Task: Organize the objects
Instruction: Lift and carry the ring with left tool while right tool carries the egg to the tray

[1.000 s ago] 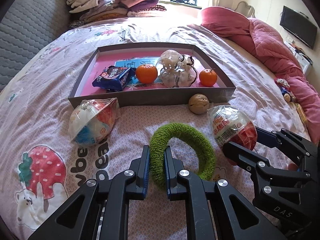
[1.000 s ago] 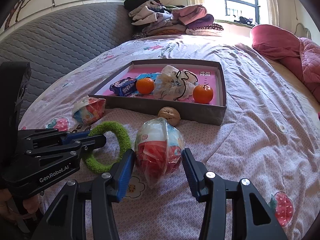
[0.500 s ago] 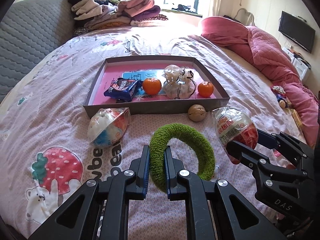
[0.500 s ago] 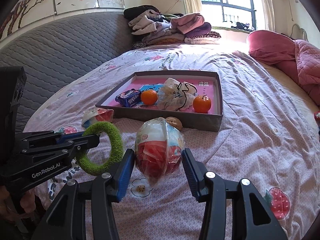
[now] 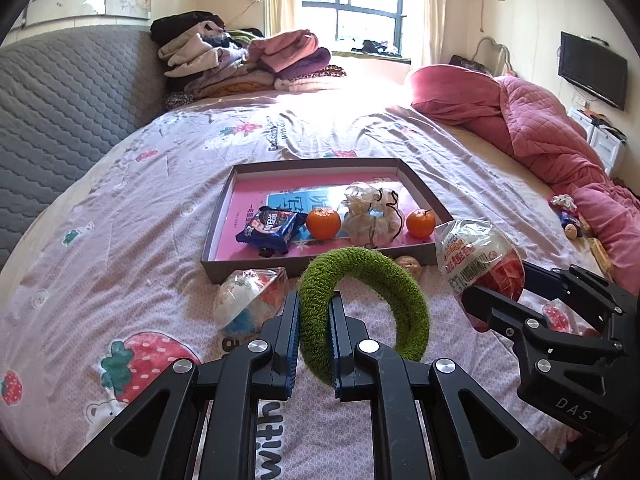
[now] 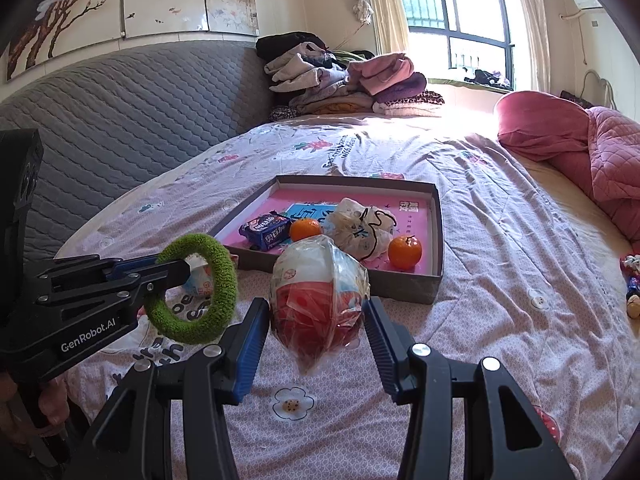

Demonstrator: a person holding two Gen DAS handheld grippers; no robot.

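Both held things are off the bed, short of the tray.

Left gripper (image 5: 314, 340): fingers closed tight on the green fuzzy ring (image 5: 362, 304), pinching one side of the loop. The ring stands on edge, its open hoop facing the camera, the free arc curving up and out to the right of the fingers. In the right wrist view the same ring (image 6: 196, 288) hangs clear of the bedsheet.

Right gripper (image 6: 316, 340): fingers clamped on either flank of the wrapped egg-shaped toy (image 6: 320, 296), jaws about half spread around its girth. The egg's long axis runs up and down, its crimped plastic tail pointing down between the fingers.

The relation that matters: the grey tray (image 5: 320, 266) lies straight ahead of both sets of fingers and lower, its near wall facing them. It already holds a blue snack packet (image 5: 270, 228), two oranges (image 5: 323, 222), and a clear plastic bundle (image 5: 370, 216). Bare pink floor shows along the far and left parts.

Judgement: the right gripper looks the nearer to the tray's near wall. Each load must pass over that wall before release.

Still on the bed, just outside the near wall: a second wrapped egg (image 5: 250, 300) and a walnut (image 5: 408, 264).
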